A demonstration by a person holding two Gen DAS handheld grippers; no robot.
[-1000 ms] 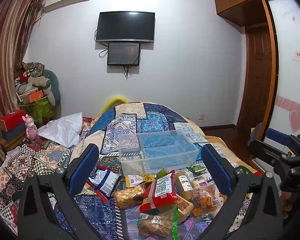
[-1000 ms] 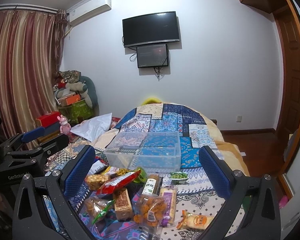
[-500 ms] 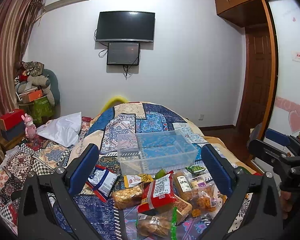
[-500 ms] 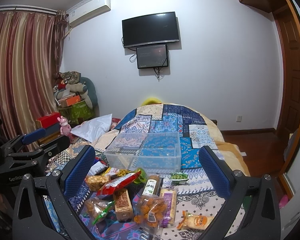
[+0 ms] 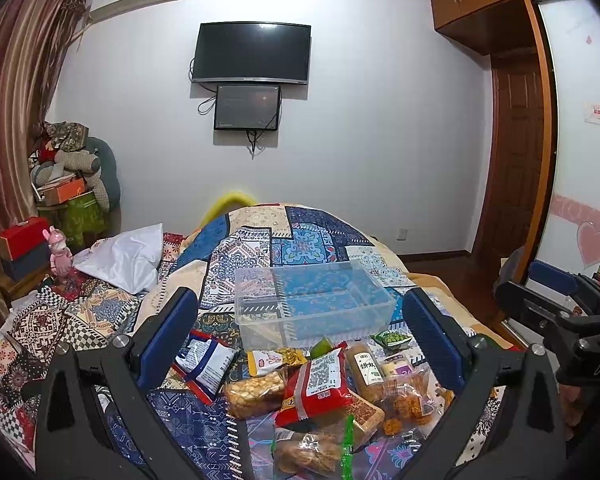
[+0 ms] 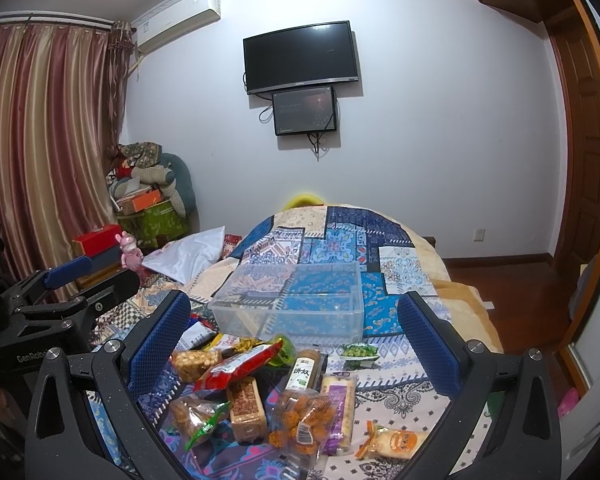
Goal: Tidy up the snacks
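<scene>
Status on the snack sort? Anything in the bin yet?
Nothing done yet: the clear bin looks empty. Nothing in hand either: the left hand-held gripper and right hand-held gripper are both open above the pile. Everything is left: the red packet, the green pea pack and the other snacks lie on the quilt in front of the bin.

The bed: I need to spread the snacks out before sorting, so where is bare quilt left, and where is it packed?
Bare quilt lies beyond the empty clear bin, and to its right. Another patch sits right of the purple packet. In front of the bin, the snack pile overlaps itself, crowded. Both grippers are open, holding nothing.
</scene>
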